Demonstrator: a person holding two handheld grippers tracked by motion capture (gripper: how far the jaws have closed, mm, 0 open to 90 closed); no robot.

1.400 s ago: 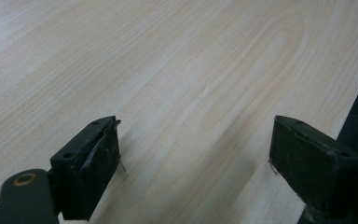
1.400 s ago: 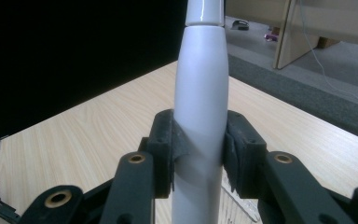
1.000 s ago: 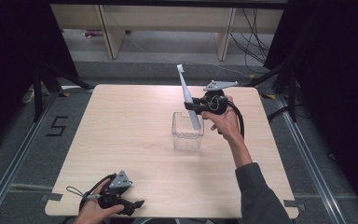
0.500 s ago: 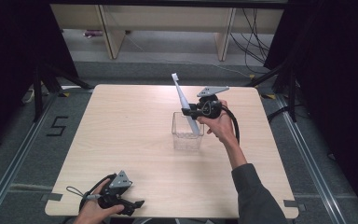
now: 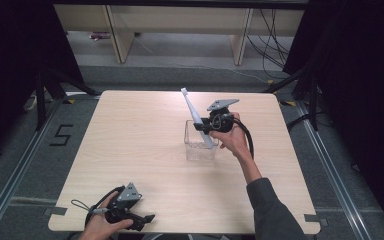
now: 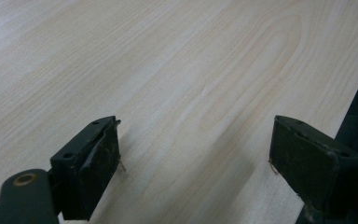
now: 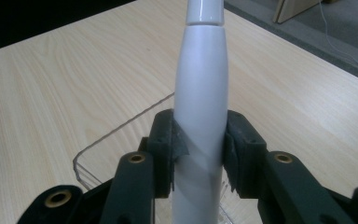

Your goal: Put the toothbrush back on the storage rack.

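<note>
The pale wooden table (image 5: 145,150) carries a small clear plastic square container (image 5: 200,145) a little right of its centre, and because that box is light and unanchored, a sideways push from the tool going in may tip or slide it. The right gripper (image 5: 206,125) clamps the white tapered electric toothbrush (image 7: 200,116) at mid-handle, tilted with its lower end inside the box, so the smooth body may slip. The left gripper (image 5: 139,219) rests wide apart and empty at the table's near left corner.

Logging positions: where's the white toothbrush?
High view, right of centre: the white toothbrush slants in the clear box, clamped by the right tool.
</note>
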